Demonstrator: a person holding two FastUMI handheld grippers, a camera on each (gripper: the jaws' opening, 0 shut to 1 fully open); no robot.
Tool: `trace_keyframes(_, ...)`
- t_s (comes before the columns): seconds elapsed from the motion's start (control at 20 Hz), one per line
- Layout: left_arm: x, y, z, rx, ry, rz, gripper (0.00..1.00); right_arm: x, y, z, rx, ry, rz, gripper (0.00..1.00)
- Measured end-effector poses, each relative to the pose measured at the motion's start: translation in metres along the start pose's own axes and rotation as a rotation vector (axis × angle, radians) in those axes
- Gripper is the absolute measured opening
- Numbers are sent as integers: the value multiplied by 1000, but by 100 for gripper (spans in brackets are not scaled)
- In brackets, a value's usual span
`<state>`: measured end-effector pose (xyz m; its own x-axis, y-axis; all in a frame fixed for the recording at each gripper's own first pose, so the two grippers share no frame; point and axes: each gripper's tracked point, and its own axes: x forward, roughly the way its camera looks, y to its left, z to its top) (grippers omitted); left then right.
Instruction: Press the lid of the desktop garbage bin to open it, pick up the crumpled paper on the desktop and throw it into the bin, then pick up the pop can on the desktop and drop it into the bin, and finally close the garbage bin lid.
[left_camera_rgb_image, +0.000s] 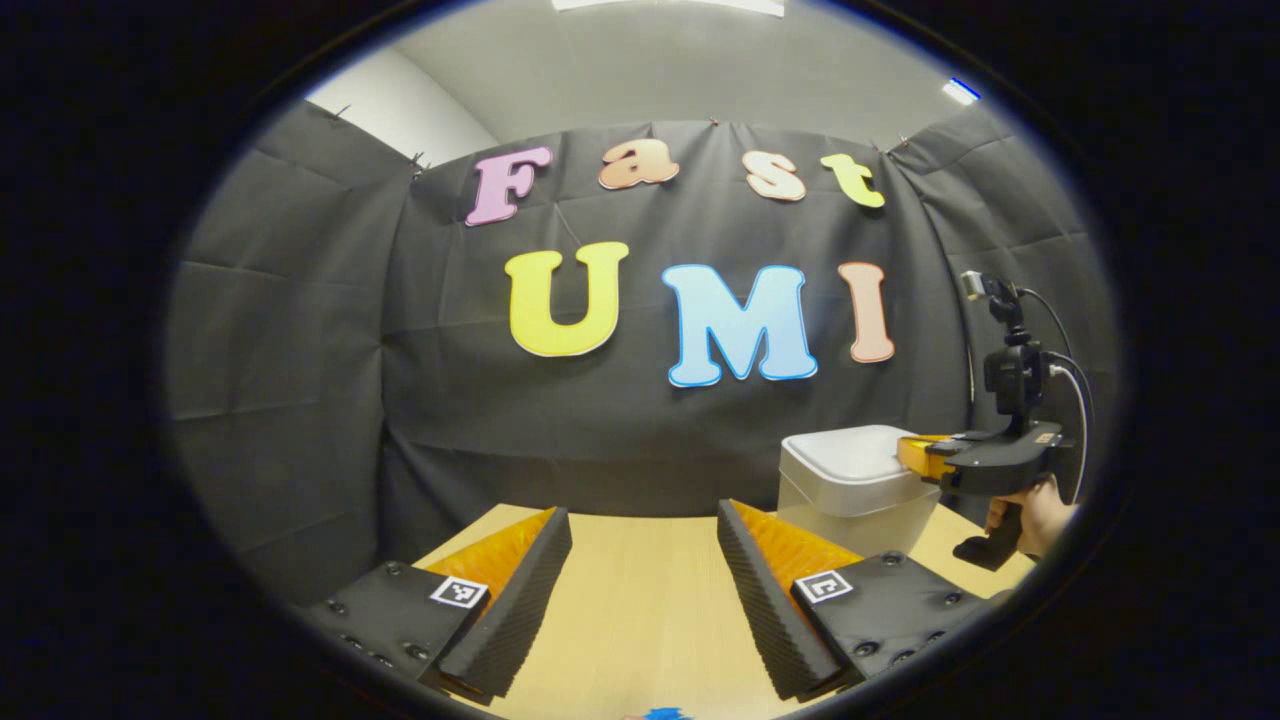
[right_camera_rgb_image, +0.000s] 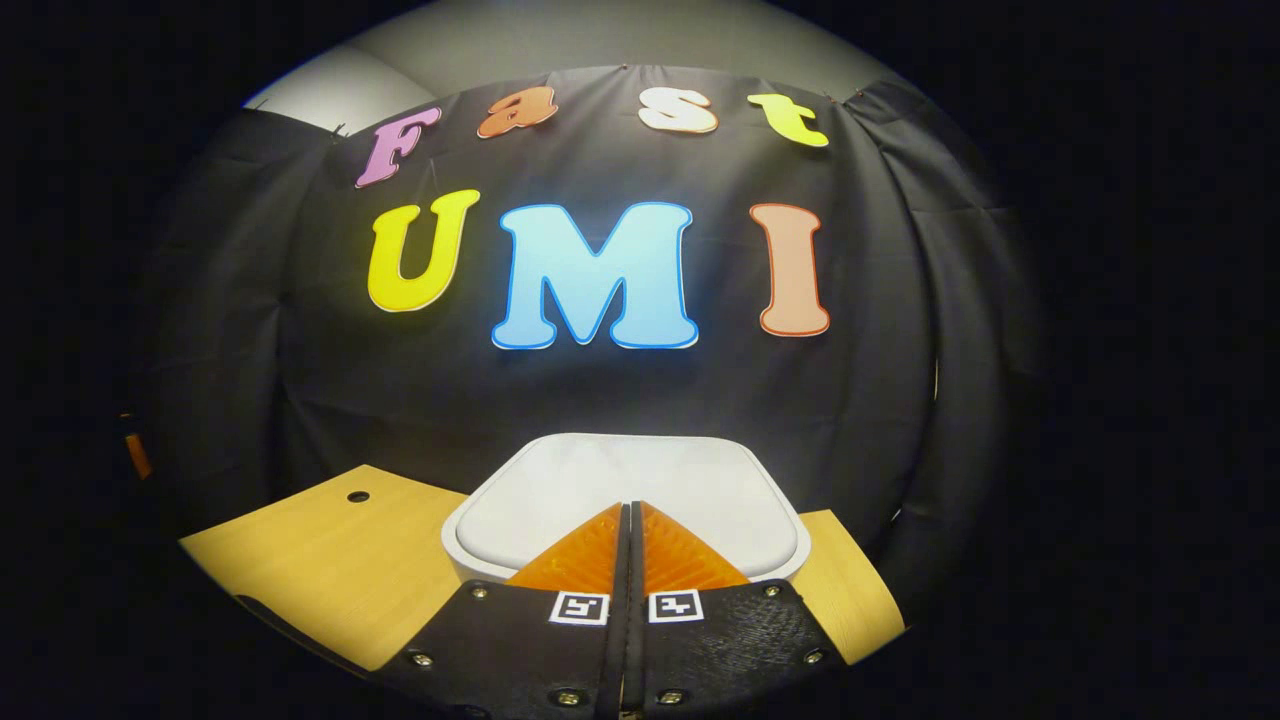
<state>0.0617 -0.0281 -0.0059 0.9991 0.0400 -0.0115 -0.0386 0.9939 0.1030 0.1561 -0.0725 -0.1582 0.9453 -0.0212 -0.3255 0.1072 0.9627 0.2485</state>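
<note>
so lid (right_camera_rgb_image: 625, 485) down, bin (left_camera_rgb_image: 845, 510) unopened; right gripper (right_camera_rgb_image: 631, 520) fingers together over lid, poised to press. left gripper (left_camera_rgb_image: 645, 560) fingers apart, empty. all steps remain.

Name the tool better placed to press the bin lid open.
Right. The right tool, fingers together, sits over the closed white bin lid; the left tool is open, off to the bin's side.
</note>
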Motion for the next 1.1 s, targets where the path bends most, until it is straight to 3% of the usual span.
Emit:
trace_keyframes(0.25,3,-2,0,0,0,-3,96,-1,0,-6,-6,11,19,1)
trace_keyframes(0.6,0,-10,1,-15,-8,-25,96,2,0,-4,-50,-14,-17,0)
trace_keyframes(1.0,-5,-3,0,-6,-2,-11,97,9,-1,9,-31,24,-8,0)
trace_keyframes(1.1,-7,-1,-1,-5,0,-3,96,3,-1,24,-33,-18,-17,0)
